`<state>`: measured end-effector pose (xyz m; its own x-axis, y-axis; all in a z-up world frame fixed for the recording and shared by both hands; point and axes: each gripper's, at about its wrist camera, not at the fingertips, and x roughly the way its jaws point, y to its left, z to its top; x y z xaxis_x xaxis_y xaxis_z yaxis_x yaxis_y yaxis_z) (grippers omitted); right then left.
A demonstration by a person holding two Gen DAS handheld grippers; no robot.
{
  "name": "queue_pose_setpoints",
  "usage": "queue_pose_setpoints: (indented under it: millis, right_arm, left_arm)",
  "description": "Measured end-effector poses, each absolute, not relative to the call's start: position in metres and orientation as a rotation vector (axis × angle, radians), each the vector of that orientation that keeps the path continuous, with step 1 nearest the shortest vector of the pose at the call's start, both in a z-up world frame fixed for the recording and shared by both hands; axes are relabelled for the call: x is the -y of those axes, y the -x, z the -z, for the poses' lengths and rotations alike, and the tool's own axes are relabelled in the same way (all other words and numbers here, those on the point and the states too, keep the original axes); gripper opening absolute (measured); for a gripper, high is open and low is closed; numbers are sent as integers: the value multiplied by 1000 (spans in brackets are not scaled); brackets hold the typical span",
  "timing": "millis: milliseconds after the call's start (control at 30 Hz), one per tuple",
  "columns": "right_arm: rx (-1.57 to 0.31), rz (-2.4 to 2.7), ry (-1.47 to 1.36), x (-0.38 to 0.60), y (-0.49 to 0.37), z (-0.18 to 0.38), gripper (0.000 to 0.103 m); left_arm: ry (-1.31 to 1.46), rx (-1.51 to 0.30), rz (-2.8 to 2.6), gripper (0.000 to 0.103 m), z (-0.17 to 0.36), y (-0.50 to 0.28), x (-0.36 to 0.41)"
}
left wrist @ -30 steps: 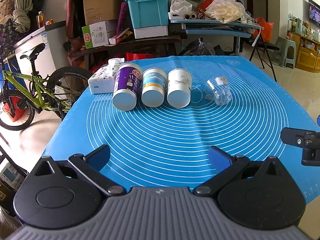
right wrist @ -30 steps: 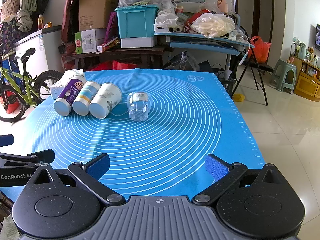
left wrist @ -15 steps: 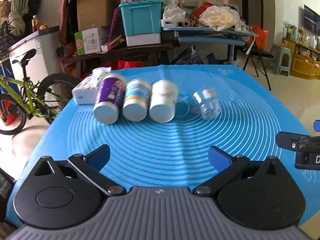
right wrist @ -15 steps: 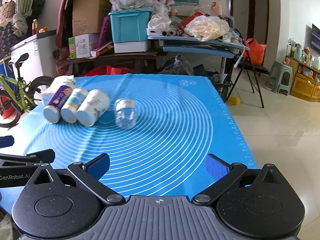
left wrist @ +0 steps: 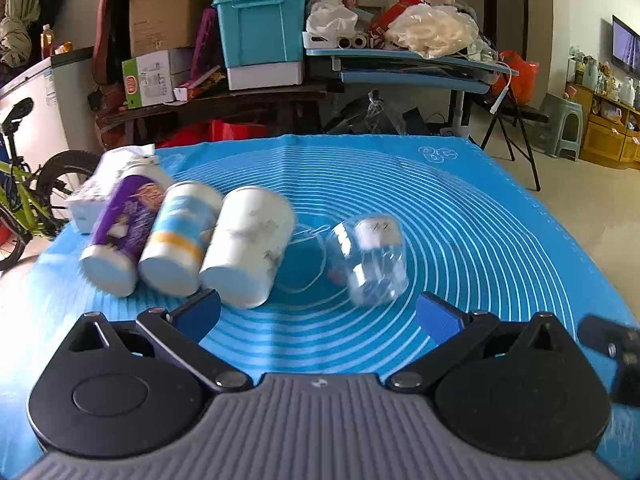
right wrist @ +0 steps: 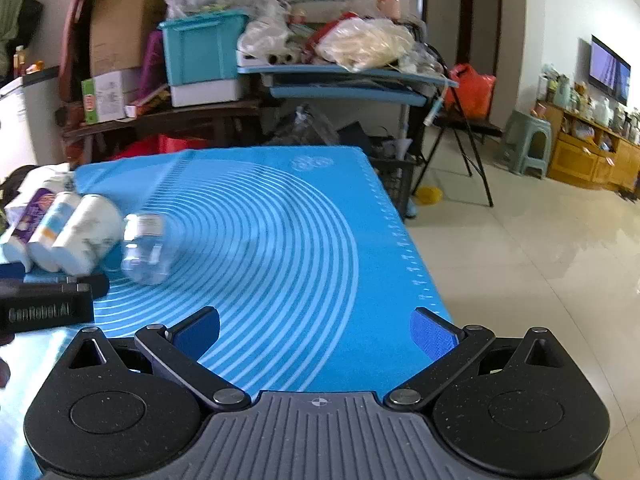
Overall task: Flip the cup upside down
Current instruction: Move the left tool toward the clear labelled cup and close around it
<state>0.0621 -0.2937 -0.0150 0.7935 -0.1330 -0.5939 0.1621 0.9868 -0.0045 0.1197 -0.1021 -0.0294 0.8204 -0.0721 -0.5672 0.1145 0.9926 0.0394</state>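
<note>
Several cups lie on their sides in a row on the blue mat (left wrist: 460, 216): a purple cup (left wrist: 120, 232), a blue-and-white cup (left wrist: 180, 238), a white cup (left wrist: 248, 246) and a clear plastic cup (left wrist: 370, 258). My left gripper (left wrist: 318, 314) is open and empty, just in front of the white and clear cups. My right gripper (right wrist: 316, 334) is open and empty over the mat's right part (right wrist: 280, 240); the clear cup (right wrist: 148, 246) and white cup (right wrist: 88, 234) lie far to its left. The left gripper's finger (right wrist: 48, 304) shows at the right wrist view's left edge.
A white tissue pack (left wrist: 100, 184) lies behind the purple cup. Behind the table stand a cluttered shelf with a teal bin (left wrist: 262, 28) and a bicycle (left wrist: 24, 196). The mat's right edge (right wrist: 404, 240) drops to the tiled floor.
My left gripper has moved forward and lower, close to the cups. My right gripper has moved to the right; the cups now sit at its view's left edge.
</note>
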Motion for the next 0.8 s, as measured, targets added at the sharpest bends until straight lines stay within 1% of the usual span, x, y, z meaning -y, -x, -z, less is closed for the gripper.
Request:
queue_pose_setpoints:
  millis: [467, 500, 533, 567, 633, 733, 767, 800]
  right_arm:
    - [-666, 181, -96, 322, -93, 44, 103]
    - [-668, 178, -97, 322, -94, 45, 103]
    - [-670, 175, -98, 321, -94, 46, 103]
    - [-673, 173, -99, 321, -95, 47, 103]
    - [-679, 168, -102, 320, -97, 49, 103]
    - [-684, 161, -105, 318, -97, 52, 103]
    - [-684, 160, -105, 318, -97, 52, 103]
    - [-683, 159, -105, 317, -97, 52, 103]
  left_arm:
    - [-44, -630, 74, 101, 58, -169, 131]
    - [-36, -637, 67, 98, 60, -172, 131]
    - [-30, -642, 61, 93, 61, -174, 130]
    - [-27, -645, 60, 84, 63, -176, 129]
    - [-30, -652, 59, 80, 65, -177, 129]
    - [-31, -641, 82, 68, 66, -175, 128]
    - [-34, -638, 95, 61, 66, -174, 130]
    - [-44, -636, 89, 61, 65, -174, 132]
